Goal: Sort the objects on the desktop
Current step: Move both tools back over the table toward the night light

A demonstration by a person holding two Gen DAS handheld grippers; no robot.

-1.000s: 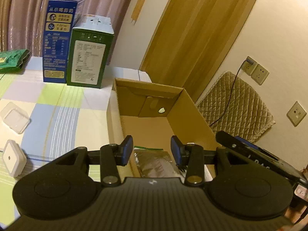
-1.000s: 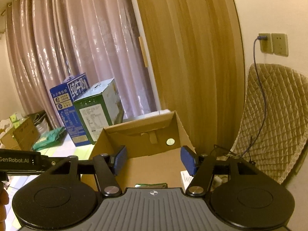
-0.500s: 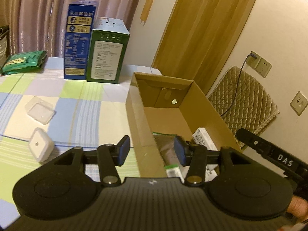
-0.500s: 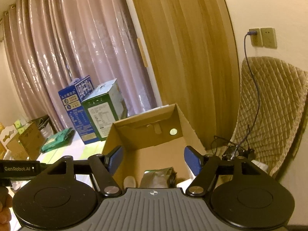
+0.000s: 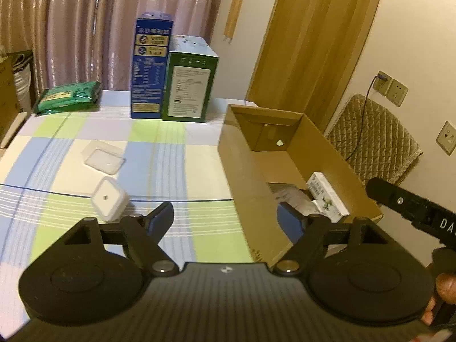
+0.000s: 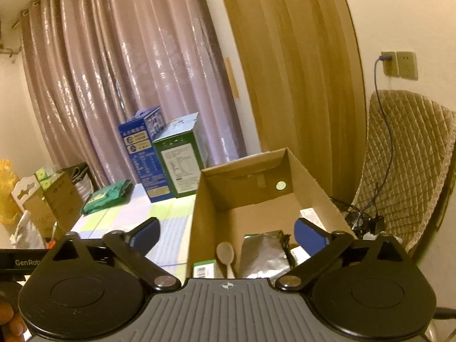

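Tablecloth (image 5: 171,154) checked blue, green and cream; cardboard box (image 5: 250,176) brown; two upright cartons, blue carton (image 5: 149,68) and green carton (image 5: 191,85); curtain (image 6: 128,71) mauve; silver pouch (image 6: 263,255)

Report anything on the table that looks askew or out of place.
The white square adapter sits tipped up on one edge, and the clear plastic lid lies skewed beside it; both remain outside the cardboard box. Nothing is spilled or visibly damaged.
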